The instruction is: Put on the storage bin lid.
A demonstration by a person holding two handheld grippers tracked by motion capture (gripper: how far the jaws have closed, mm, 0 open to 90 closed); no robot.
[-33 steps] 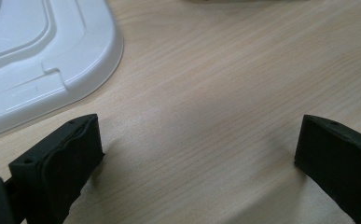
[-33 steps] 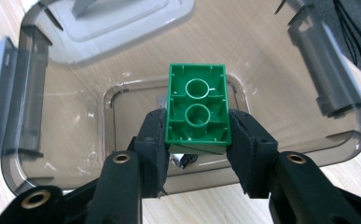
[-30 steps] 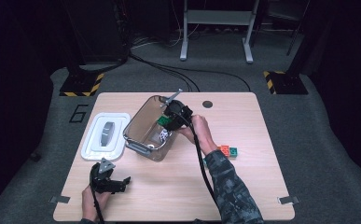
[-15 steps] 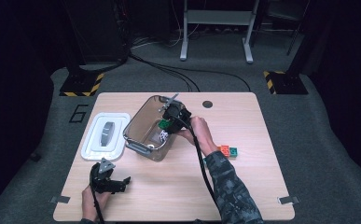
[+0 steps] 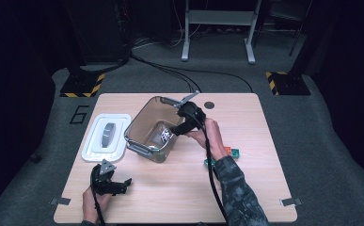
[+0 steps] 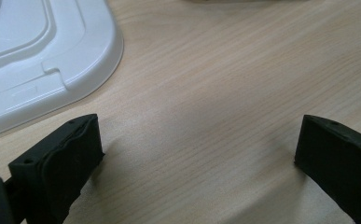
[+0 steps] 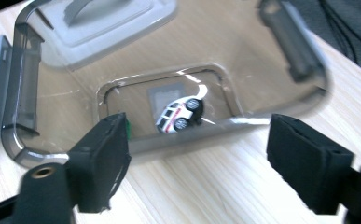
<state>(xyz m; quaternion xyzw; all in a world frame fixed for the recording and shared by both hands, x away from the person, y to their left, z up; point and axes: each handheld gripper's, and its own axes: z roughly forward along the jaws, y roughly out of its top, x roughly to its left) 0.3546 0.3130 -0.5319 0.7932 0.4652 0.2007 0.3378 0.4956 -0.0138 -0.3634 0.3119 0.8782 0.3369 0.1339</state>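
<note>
Okay, my right gripper [image 5: 179, 128] just opened, nothing between its jaws; the toy car [image 7: 180, 115] lies on its side in the clear bin [image 5: 139, 129]. My left gripper [image 5: 118, 184] rests open near the white lid [image 5: 105, 136].

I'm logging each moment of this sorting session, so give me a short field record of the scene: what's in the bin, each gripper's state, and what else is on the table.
bin: clear plastic bin, open, mid-table
bin contents: white toy car lying on its side on the bottom
right gripper: at the bin's near rim, fingers just opened, nothing between them
left gripper: open over bare table
lid: white lid lying flat beside the bin
other items: small coloured blocks by the right forearm
</note>
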